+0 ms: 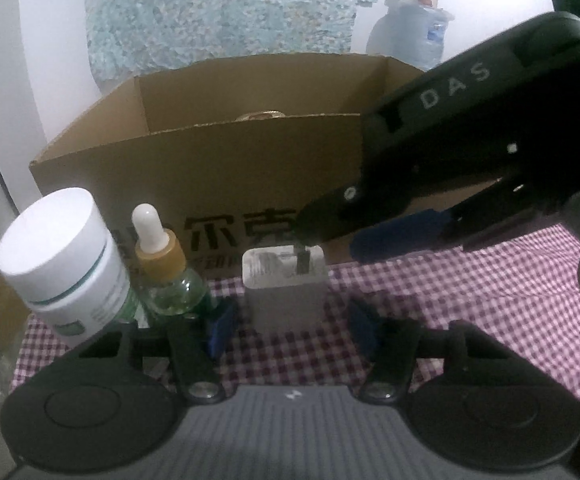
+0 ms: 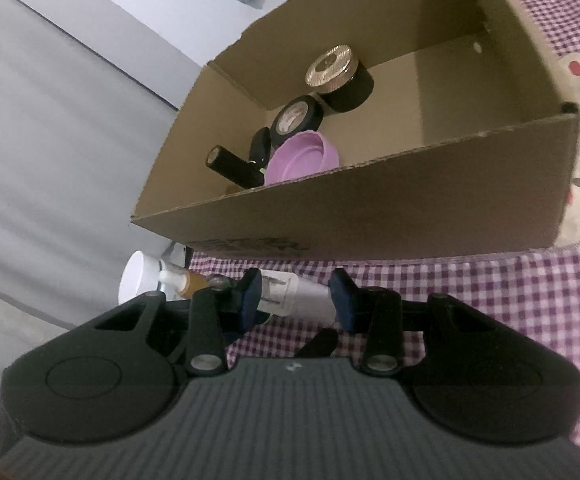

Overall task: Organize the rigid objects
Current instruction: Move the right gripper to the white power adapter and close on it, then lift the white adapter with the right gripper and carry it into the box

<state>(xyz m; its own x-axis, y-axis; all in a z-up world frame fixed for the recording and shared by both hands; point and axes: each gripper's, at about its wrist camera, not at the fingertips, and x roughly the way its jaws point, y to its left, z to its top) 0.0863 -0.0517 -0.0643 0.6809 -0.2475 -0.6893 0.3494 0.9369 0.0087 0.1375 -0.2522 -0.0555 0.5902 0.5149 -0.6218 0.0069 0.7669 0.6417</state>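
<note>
Scene: a purple-and-white checked cloth (image 1: 469, 280) covers a table, with an open cardboard box (image 1: 218, 168) at the far side.
Progress: partway, as far as the views show. Several items already lie in the box; three more wait on the cloth in front of it.
Already in the box: a black jar with a gold ribbed lid (image 2: 339, 76), a smaller black round container (image 2: 295, 118), a lilac lid or dish (image 2: 301, 158) and a dark tube (image 2: 232, 164), all gathered toward the box's left end.
Left to do: the white rectangular block (image 1: 284, 284), a dropper bottle (image 1: 166, 268) and a white-capped jar (image 1: 62, 256).
Task's thing now: the white block, standing upright on the cloth just near of the box's front wall, at the centre of the left wrist view.
How it looks: pale, box-shaped, with rounded edges, a scuffed top and a small dark upright part at its top right. It seems rigid and easy to pinch by its flat sides.
Neighbours: the dropper bottle, clear glass with an amber collar and white bulb, stands just left of the block; the jar is further left.
Left gripper (image 1: 290, 328): jaws open on either side of the block, blue pads clear of it.
Right gripper (image 2: 295, 294): coming in from the right over the block's top; jaws part open with the block between them, contact unclear.
</note>
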